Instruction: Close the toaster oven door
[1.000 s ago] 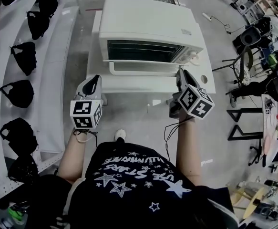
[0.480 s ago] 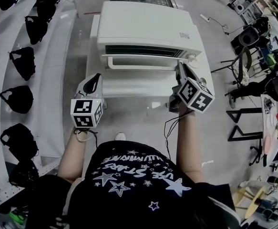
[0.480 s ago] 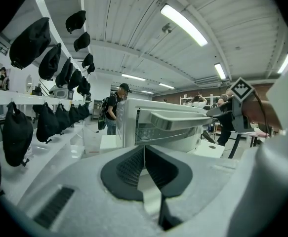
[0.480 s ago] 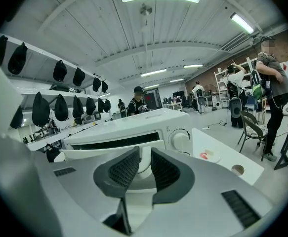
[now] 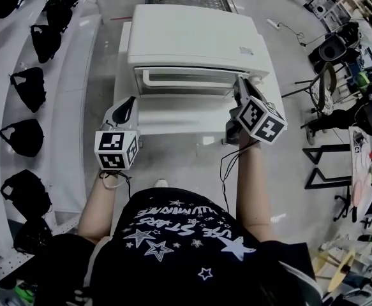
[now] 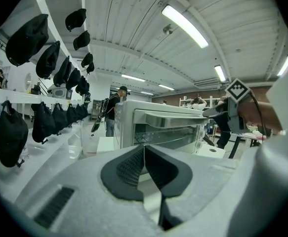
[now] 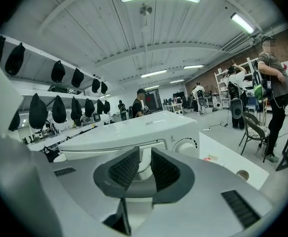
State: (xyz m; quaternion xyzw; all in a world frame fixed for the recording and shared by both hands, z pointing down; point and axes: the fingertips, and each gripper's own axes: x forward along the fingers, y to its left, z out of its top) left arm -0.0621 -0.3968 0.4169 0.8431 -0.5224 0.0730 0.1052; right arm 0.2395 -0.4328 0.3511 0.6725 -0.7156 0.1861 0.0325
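We are noting the table (image 5: 173, 116) bearing the toaster oven (image 5: 195, 40) at 12 o'clock, heavy and unlikely to slide. Its door (image 5: 186, 89) is standing almost shut. We are judging it stiff, hinged and glass-fronted, so a gentle push suits. The right tongs (image 5: 240, 89) are clamping the handle (image 5: 186, 76) at its right end. The left tongs (image 5: 129, 106) are hanging clenched and empty at the oven's 7 o'clock, clear of the door's swing.

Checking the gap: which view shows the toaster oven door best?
Left gripper view: the toaster oven door shows front-on, ajar. Head view shows only its handle from above; right gripper view, just handle between jaws.
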